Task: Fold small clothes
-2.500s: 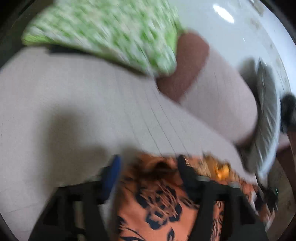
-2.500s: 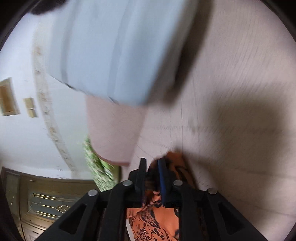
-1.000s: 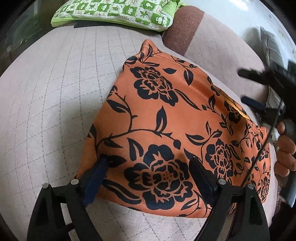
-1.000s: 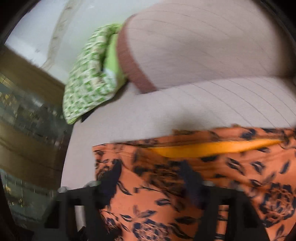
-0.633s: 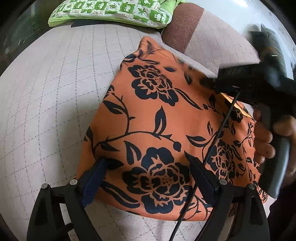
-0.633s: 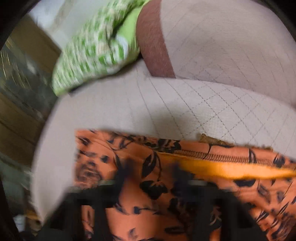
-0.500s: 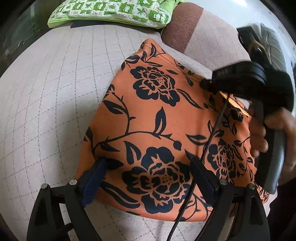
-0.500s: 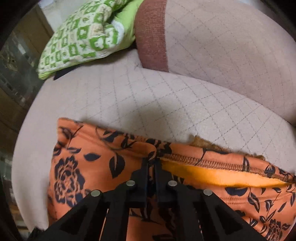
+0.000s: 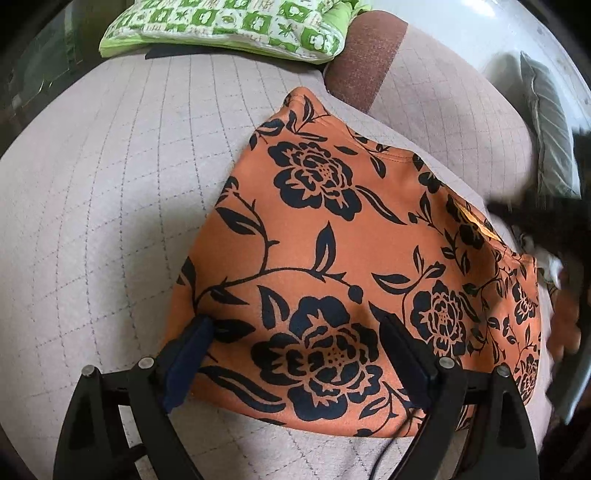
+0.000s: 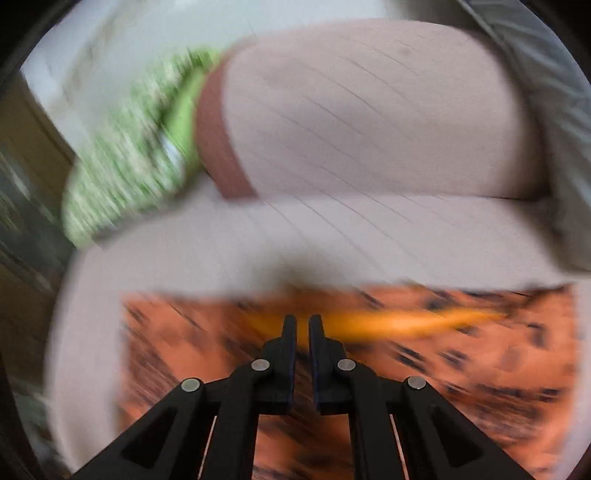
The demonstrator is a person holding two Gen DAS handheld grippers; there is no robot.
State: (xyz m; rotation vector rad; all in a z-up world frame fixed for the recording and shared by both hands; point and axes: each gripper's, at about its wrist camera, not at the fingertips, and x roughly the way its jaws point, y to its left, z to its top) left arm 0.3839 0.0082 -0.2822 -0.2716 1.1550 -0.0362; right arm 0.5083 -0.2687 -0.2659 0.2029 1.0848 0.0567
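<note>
An orange garment with black flowers (image 9: 332, 229) lies flat on a quilted beige sofa seat (image 9: 92, 221). My left gripper (image 9: 293, 325) stands wide open over its near edge, both fingers resting on the cloth and gripping nothing. The right wrist view is blurred by motion. In it my right gripper (image 10: 302, 325) has its fingers almost together, opening by a sliver, with its tips over the garment's (image 10: 461, 362) far edge, where the yellow inside shows. I see no cloth pinched between them. In the left wrist view a person's hand (image 9: 565, 328) blurs at the right edge.
A green checked pillow (image 9: 229, 26) lies at the back of the seat. Behind the garment rises a beige back cushion with a brown band (image 9: 369, 59), and a grey pillow (image 9: 550, 122) leans at the far right. A thin black cable (image 9: 384, 454) runs by my left gripper.
My right gripper closed from wide open over the garment's far edge, then swung back to the right. The left gripper and the garment have stayed put.
</note>
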